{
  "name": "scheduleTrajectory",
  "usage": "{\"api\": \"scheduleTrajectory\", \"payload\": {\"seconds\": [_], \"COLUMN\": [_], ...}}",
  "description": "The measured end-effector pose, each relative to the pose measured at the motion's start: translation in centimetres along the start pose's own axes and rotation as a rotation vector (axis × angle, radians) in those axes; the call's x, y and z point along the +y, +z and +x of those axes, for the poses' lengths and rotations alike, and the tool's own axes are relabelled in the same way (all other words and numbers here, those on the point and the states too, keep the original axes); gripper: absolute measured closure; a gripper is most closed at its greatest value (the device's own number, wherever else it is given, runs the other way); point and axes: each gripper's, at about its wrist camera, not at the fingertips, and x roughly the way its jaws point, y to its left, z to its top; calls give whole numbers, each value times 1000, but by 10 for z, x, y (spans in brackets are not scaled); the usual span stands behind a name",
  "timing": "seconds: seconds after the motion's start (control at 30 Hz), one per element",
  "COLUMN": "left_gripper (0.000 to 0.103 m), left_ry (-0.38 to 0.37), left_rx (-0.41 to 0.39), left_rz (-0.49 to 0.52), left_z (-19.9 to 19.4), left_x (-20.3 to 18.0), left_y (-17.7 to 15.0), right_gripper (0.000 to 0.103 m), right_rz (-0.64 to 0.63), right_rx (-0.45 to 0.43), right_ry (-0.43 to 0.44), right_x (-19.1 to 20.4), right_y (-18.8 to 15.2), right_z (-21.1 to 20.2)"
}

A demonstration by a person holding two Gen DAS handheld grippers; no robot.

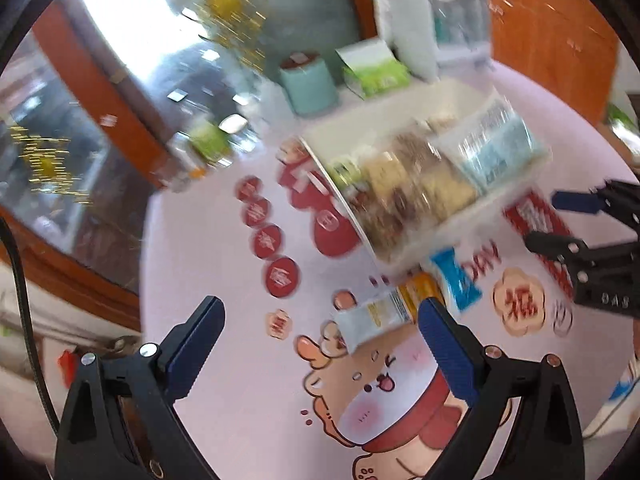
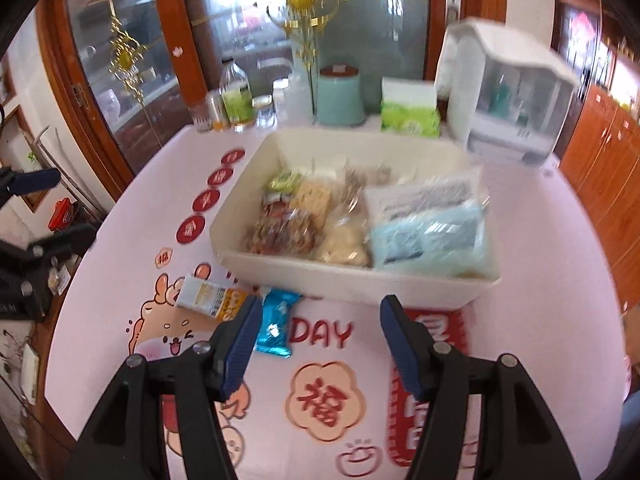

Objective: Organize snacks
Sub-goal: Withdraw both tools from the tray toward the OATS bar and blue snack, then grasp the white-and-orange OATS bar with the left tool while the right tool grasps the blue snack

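A white bin point(image 2: 352, 280) point(image 1: 436, 236) on the pink tablecloth holds several snack packs, among them a large pale-blue bag point(image 2: 428, 236). In front of it lie a blue snack bar point(image 2: 276, 322) point(image 1: 456, 276) and a white-and-orange packet point(image 2: 208, 298) point(image 1: 384, 312). My right gripper point(image 2: 318, 320) is open and empty above the cloth just right of the blue bar. My left gripper point(image 1: 320, 316) is open and empty, with the white-and-orange packet between its fingers' line. Each gripper shows in the other's view, the right point(image 1: 560, 216) and the left point(image 2: 60, 208).
At the table's back stand a teal canister point(image 2: 340, 96), a green tissue pack point(image 2: 408, 110), a white cabinet-like box point(image 2: 508, 92), and bottles and jars point(image 2: 236, 100). Wooden glass doors stand behind. The table's left edge drops off near the left gripper.
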Motion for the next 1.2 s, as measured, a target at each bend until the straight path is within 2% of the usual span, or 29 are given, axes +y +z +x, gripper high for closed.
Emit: {"api": "scheduleTrajectory", "payload": {"seconds": [0.2,0.3,0.57,0.63,0.67,0.8,0.9,1.0,1.2], "left_gripper": [6,7,7,9,9,16,27,31,50], "left_ry": [-146,-214,-337,-356,-363,-402,-408,-412,-400], "left_rx": [55,65,80,86,88,98,99,94,86], "left_rz": [147,184,254,269,270,248,222,215,235], "left_z": [72,97,142,151,155,169,175,177,167], "left_x": [-8,-13,-21,-25,-26,-27,-25,-23,-33], "left_y": [-21,-27,-33,-34,-34,-32,-31,-33,-44], "right_gripper": [41,41,41,45,50,60,68,69,69], "right_rz": [62,91,160,170,174,171,158,166,165], "right_rx": [114,157,219,227,234,226,215,207,193], "right_ry": [16,21,24,12,10,-9,-32,-35,-38], "right_x": [17,24,36,36,35,35,34,33,32], "right_y": [-12,-17,-20,-22,-23,-29,-33,-37,-46], "right_z": [56,79,121,127,129,132,132,130,122]}}
